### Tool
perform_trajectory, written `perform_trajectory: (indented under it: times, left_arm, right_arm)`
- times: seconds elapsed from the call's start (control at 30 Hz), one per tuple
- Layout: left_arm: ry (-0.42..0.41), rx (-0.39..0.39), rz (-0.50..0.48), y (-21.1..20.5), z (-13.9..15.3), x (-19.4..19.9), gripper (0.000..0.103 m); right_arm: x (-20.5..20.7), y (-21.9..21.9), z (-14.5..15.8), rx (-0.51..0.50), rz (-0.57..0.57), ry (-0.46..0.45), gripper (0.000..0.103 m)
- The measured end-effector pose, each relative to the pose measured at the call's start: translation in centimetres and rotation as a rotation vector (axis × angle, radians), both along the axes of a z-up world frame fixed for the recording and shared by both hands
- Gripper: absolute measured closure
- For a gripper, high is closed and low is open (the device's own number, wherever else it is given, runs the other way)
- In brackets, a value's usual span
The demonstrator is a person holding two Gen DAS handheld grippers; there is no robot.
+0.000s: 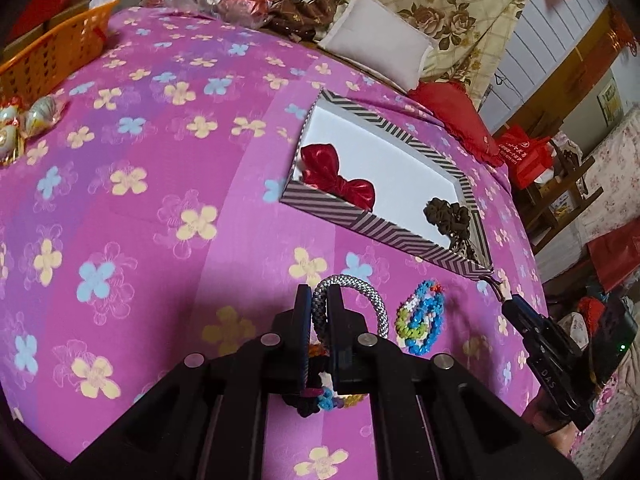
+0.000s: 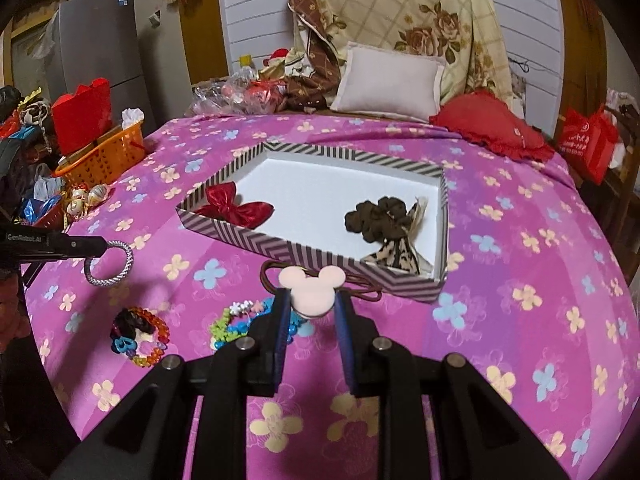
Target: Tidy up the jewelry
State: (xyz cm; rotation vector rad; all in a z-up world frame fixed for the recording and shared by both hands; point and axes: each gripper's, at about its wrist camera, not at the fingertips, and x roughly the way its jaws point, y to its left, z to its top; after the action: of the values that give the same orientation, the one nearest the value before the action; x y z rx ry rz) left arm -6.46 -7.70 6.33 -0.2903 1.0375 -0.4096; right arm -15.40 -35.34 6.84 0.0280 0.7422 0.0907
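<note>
The surface is a bed covered with a pink and purple sheet printed with yellow and blue flowers. On it lies a shallow striped box with a white floor; inside are a red bow and a dark brown scrunchie. The left gripper is clenched on a silver braided bracelet, held above the sheet. The right gripper grasps a pale pink mouse-head hair tie between its blue pads, just in front of the box. A green and blue bead bracelet and a many-coloured bracelet lie on the sheet near the grippers. At the head of the bed are a white pillow, a red cushion and a rose-patterned quilt. An orange basket stands at the left edge, and a grey fridge behind it.
</note>
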Motion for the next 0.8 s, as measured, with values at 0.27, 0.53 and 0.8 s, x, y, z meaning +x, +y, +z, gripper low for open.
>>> perform_trajectory:
  times: [0.27, 0.53, 0.8]
  left_arm:
    - [-0.044, 0.020, -0.011, -1.4, 1.4, 0.7, 0.103]
    - [-0.090, 0.044, -0.020, -3.1, 2.9, 2.3, 0.103]
    - [-0.127, 0.072, -0.026, -4.9, 3.8, 4.1, 0.103]
  right_arm:
    - [0.4, 0.0, 1.6, -0.016, -0.001, -0.032, 0.080]
    - [1.4, -0.2, 2.8, -0.034, 0.000, -0.054, 0.080]
    - [2.8, -0.5, 2.7, -0.039, -0.004, -0.051, 0.080]
